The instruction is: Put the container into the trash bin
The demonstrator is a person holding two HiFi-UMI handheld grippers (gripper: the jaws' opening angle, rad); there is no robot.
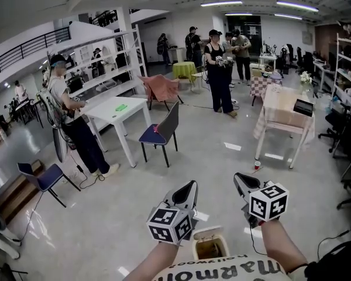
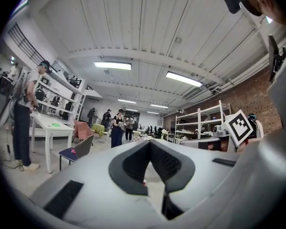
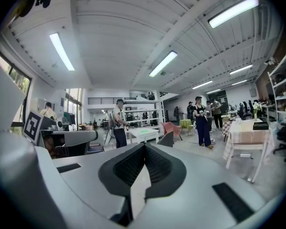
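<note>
In the head view a small beige trash bin (image 1: 209, 246) stands on the floor below and between my two forearms, its lid up and its inside brownish. I cannot make out a container in it or anywhere else. My left gripper (image 1: 189, 186) is held level over the floor, jaws shut with nothing between them; its tips meet in the left gripper view (image 2: 150, 142). To the right, my right gripper (image 1: 238, 178) points ahead too, and its tips also touch with nothing held (image 3: 144, 146). Each gripper view shows the other gripper's marker cube (image 2: 240, 127) at its edge.
Ahead stand a white table (image 1: 120, 111) with a dark chair (image 1: 161, 132), and a cloth-covered table (image 1: 284, 113) at the right. A blue chair (image 1: 44, 177) is at the left. A person (image 1: 76, 127) stands by the white table and others (image 1: 217, 69) farther back. Shelves line the right wall.
</note>
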